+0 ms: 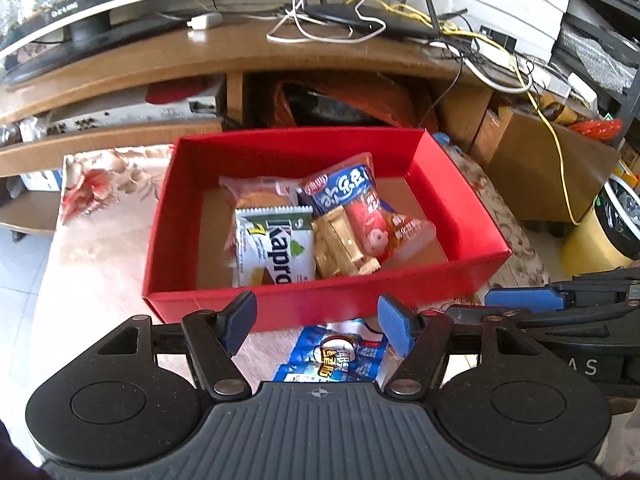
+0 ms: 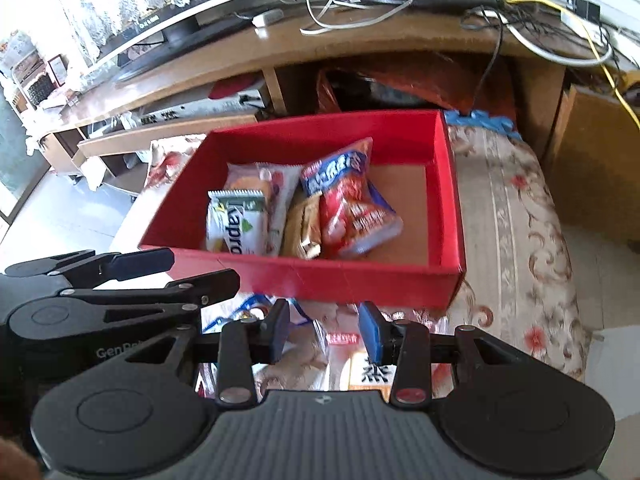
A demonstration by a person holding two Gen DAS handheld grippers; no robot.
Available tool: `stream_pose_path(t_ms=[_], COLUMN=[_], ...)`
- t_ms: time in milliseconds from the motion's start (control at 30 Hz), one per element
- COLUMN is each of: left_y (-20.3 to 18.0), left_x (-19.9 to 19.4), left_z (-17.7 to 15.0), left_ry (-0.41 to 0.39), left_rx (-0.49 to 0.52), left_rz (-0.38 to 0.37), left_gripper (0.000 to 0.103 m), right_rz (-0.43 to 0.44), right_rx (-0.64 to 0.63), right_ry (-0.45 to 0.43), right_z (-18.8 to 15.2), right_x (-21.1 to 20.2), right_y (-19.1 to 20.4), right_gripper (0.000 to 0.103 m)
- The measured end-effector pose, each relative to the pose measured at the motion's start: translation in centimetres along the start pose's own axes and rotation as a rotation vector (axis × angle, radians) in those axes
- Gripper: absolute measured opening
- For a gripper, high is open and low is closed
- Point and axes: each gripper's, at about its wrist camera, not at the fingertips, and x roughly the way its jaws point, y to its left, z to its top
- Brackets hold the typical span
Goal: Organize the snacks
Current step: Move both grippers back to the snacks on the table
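Note:
A red box (image 1: 320,304) (image 2: 320,276) stands on the floral cloth. It holds a white-green Kapro packet (image 1: 276,248), a blue-red packet (image 1: 352,196), a gold packet (image 1: 336,240) and a pastry packet (image 1: 256,196). My left gripper (image 1: 318,316) hovers open just before the box's near wall, above a blue snack packet (image 1: 340,356) that lies on the cloth. My right gripper (image 2: 325,330) is squeezed to a narrow gap over clear-wrapped packets (image 2: 304,360). I cannot tell whether its pads pinch one. The two grippers are side by side.
Behind the box is a wooden TV stand (image 1: 200,60) with a router (image 1: 360,16), tangled cables and a screen. A yellow bin (image 1: 600,236) and cardboard boxes stand at the right. The floral cloth (image 2: 512,216) extends to the right of the box.

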Motion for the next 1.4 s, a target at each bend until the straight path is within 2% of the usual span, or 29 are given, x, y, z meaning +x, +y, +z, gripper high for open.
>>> stream_pose_path(t_ms=[133, 400, 600, 700, 833, 1000, 1233, 1400], left_y=[0.3, 0.3, 0.1, 0.4, 0.2, -0.3, 0.1, -0.1], left_x=[1.1, 4.7, 6.7, 7.0, 6.4, 5.5, 3.7, 2.5], left_z=[-0.2, 0.1, -0.8, -1.2, -1.8, -2.9, -4.1, -4.8], left_ry=[0.039, 0.146, 0.206, 0.231, 0.228, 0.238, 0.232, 0.224], left_rx=[-0.011, -0.038, -0.008, -0.039, -0.026, 0.006, -0.015, 0.007], left_rz=[-0.018, -0.093, -0.061, -0.083, -0.08, -0.061, -0.064, -0.063], left_gripper=[0.081, 0.089, 0.089, 0.083, 0.078, 0.078, 0.078, 0.078], right_rz=[-0.008, -0.027, -0.036, -0.031, -0.025, -0.024, -0.023, -0.016], right_rx=[0.003, 0.009, 0.027, 0.022, 0.015, 0.009, -0.004, -0.011], right_ry=[0.025, 0.083, 0.096, 0.095, 0.1, 0.104, 0.111, 0.111], right_z=[-0.1, -0.5, -0.4, -0.4, -0.4, -0.6, -1.0, -1.0], right_x=[0.6, 1.9, 2.1, 2.0, 2.1, 2.0, 1.9, 1.8], right_y=[-0.4, -1.8, -2.9, -2.8, -2.6, -2.7, -2.7, -2.4], right_gripper=[0.031, 0.032, 0.032, 0.032, 0.033, 0.033, 0.036, 0.037])
